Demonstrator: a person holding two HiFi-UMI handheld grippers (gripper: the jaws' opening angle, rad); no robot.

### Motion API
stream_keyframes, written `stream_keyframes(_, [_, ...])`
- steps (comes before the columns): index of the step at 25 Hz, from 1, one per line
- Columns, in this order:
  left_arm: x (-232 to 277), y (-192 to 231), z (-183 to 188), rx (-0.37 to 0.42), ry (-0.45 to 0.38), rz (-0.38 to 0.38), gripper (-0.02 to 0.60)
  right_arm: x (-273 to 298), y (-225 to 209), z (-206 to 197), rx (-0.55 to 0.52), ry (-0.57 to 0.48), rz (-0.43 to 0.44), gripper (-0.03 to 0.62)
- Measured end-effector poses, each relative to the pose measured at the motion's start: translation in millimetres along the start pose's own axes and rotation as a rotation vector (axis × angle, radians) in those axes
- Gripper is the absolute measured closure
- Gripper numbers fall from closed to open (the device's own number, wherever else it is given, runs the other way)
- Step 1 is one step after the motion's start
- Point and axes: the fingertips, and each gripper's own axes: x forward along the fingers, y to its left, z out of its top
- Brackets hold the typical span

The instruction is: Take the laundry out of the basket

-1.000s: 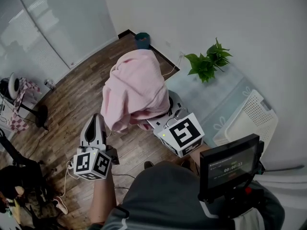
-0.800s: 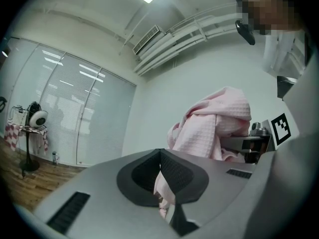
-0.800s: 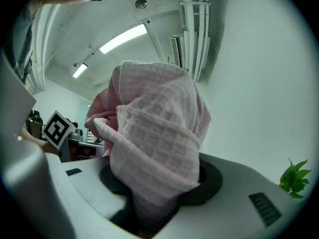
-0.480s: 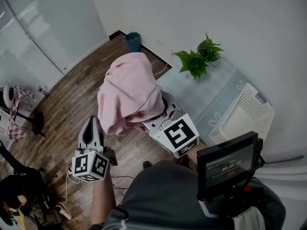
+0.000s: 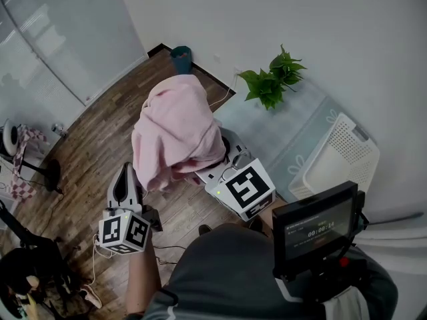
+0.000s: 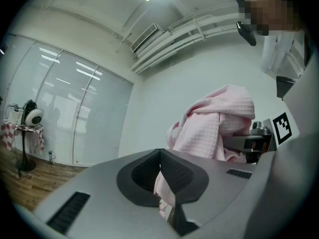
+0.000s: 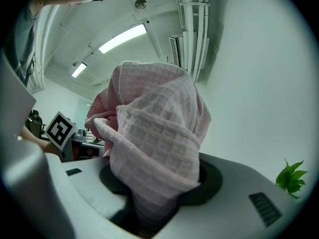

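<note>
Towel (image 5: 177, 129) is hanging over the right gripper (image 5: 230, 157), whose jaws are clamping its bunched middle. Left gripper (image 5: 127, 179) is nipping the lower hem with narrow jaws, just to the left.

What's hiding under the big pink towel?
The right gripper is under the pink towel, its fingers squeezing a bunch of it. From above, the towel covers those fingers, so just its back end with the marker cube sticks out. Below is wooden floor.
</note>
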Motion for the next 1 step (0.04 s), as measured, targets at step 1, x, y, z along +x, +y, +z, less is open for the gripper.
stream_keyframes(1, [0.1,-1.1,0.1,-0.001,0.0,-0.001,0.574,-0.6,-0.2,0.5,0.001,-0.001,0.0,0.372])
